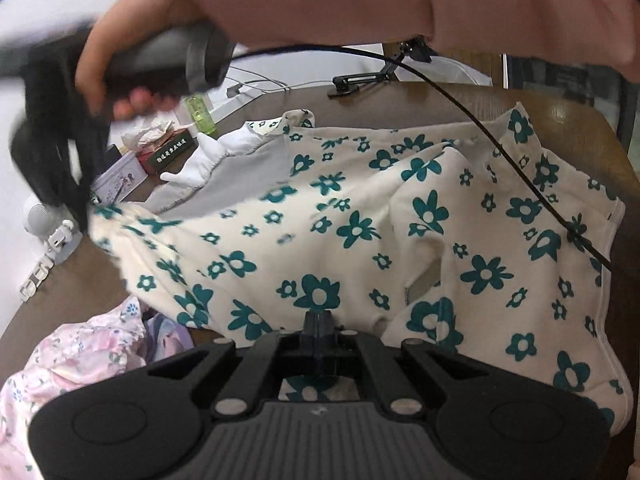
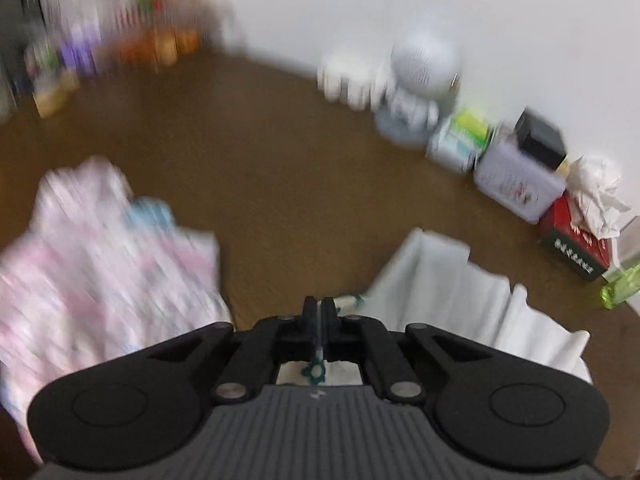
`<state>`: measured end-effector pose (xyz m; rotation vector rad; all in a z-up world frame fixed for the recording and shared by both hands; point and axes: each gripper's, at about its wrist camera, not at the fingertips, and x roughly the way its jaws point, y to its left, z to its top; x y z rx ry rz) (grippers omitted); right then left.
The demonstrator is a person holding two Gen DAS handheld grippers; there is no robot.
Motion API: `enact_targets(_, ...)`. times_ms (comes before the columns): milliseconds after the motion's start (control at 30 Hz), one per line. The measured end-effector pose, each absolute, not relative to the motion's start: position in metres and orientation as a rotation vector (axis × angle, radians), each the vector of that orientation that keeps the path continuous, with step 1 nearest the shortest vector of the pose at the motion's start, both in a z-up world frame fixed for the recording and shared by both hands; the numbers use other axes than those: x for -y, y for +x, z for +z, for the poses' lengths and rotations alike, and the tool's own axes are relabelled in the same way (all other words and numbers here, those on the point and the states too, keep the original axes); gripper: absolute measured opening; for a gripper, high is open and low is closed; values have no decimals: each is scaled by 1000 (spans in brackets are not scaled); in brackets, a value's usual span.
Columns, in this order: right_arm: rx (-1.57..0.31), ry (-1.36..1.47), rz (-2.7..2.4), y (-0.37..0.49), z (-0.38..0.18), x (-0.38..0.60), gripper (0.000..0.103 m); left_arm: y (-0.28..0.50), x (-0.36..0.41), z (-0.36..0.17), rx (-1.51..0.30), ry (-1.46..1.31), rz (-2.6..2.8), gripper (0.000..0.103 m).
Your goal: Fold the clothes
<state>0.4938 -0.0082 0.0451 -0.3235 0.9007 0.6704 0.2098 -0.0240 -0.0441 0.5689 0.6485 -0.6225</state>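
A cream garment with teal flowers (image 1: 360,216) lies spread over the brown table (image 1: 420,108). At its near edge my left gripper (image 1: 318,320) is shut, with flowered cloth pinched between its fingers. A hand in a pink sleeve (image 1: 132,60) holds my right gripper (image 1: 82,204), blurred, at the garment's far left corner. In the right wrist view the right gripper (image 2: 319,306) is shut on a thin edge of the flowered garment (image 2: 316,372), which shows just under the fingers.
A pink floral garment (image 1: 80,352) (image 2: 100,272) lies bunched at the left. A white-grey garment (image 1: 224,168) (image 2: 460,292) lies beyond the flowered one. Boxes, a tissue box (image 2: 576,240), a white lamp (image 2: 420,76) and a green bottle (image 1: 199,114) line the wall. A black cable (image 1: 500,144) crosses above the garment.
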Motion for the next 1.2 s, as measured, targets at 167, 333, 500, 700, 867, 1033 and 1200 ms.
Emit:
enact_targets(167,-712,61,690,493,72,78,0,208,24,-45,-631,564,-621,0)
enact_targets(333,-941,16,577,508,24,91,5,208,25,-47,-623,571,-620,0)
enact_targets(500,-931,23,658,512,31,46,66,207,25,-47,-617,574,-615,0)
enact_targets(700,-1066,-273,561,510,-14,-11,5,206,23,-48,-613,560,-615,0)
enact_targets(867,-895,69,728,505,11,32,3,206,22,-48,-613,550,-617,0)
enact_targets(1033,-808,357,756,515,2,95,2,206,23,-49,-613,551,-613,0)
enact_targets(1200,-934,337,646,523,-32,108,3,205,23,-50,-613,545,-612,0)
